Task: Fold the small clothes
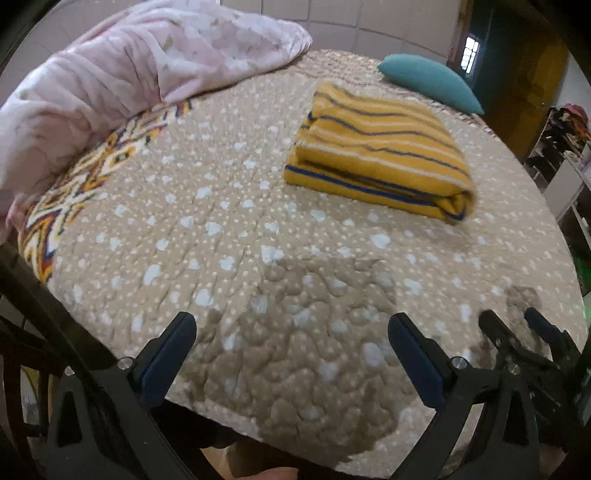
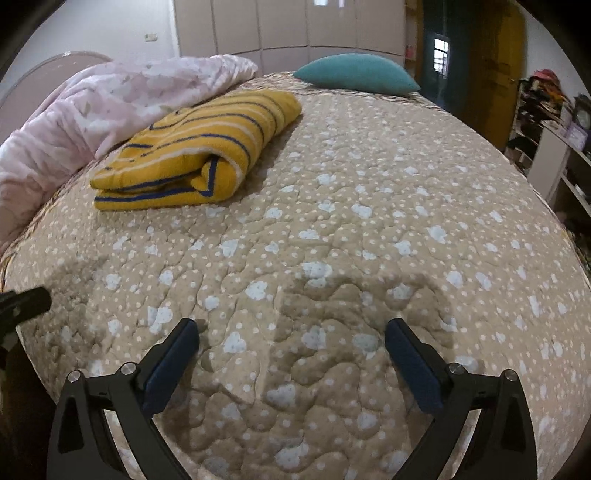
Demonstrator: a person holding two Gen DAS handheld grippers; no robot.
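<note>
A yellow garment with blue and white stripes (image 1: 380,155) lies folded into a thick bundle on the beige dotted bedspread (image 1: 229,236). It also shows in the right wrist view (image 2: 199,151), at the upper left. My left gripper (image 1: 291,325) is open and empty, low over the bed's near edge, well short of the garment. My right gripper (image 2: 291,332) is open and empty over the bedspread (image 2: 369,229). It also shows in the left wrist view (image 1: 511,321) at the lower right.
A pink floral blanket (image 1: 122,85) is heaped along the left side of the bed. A teal pillow (image 1: 428,81) lies at the far end. Shelves with clutter (image 2: 546,122) stand to the right of the bed. Wardrobe doors (image 2: 280,26) stand behind.
</note>
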